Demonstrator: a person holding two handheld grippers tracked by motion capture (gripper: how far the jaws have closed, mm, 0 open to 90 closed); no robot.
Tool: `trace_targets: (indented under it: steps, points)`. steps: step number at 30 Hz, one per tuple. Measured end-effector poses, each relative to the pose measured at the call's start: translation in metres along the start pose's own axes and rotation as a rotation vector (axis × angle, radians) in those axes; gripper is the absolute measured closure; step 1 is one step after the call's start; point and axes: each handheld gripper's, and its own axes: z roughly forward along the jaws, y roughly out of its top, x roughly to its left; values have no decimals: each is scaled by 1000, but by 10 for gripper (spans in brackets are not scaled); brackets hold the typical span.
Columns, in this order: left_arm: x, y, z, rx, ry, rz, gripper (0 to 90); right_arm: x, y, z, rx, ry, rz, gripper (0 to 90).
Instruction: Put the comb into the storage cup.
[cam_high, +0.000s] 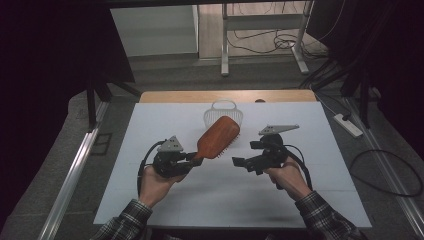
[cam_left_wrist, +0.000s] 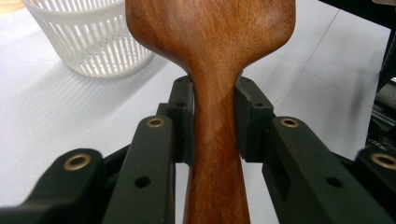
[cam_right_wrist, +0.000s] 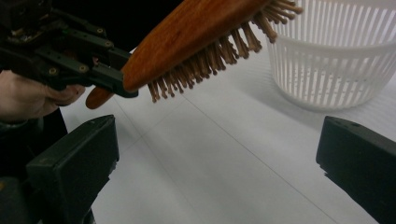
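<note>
A: Where is the hairbrush at this moment?

B: It is in the air above the white table, held by the left gripper. In the left gripper view the two black pads press on the narrow wooden handle from both sides, so this gripper is clenched on the hairbrush.

A: How does the brush lie?

B: It is tilted. The handle is low, at the gripper, and the wide wooden head goes up and away from the person, toward the white basket. In the right gripper view the bristles point down and the hairbrush is above the table, not touching it.

A: And the basket?

B: The basket stands upright on the far part of the table. From the high view the head of the brush covers a part of its front, but I cannot tell if they touch.

A: What about the other hand?

B: The right gripper is near the brush, at its right side, and points toward it. Its jaws stand wide apart, released, with nothing between them.
</note>
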Motion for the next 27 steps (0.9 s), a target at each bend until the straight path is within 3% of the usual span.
trace_targets:
  steps: [10,27]
  points:
    - [-6,7,8,-10,-1,17,711,2,16,13,-24,-7,27,0]
    - [-14,7,11,-37,14,21,710,0,35,42,-38,23,139,0]
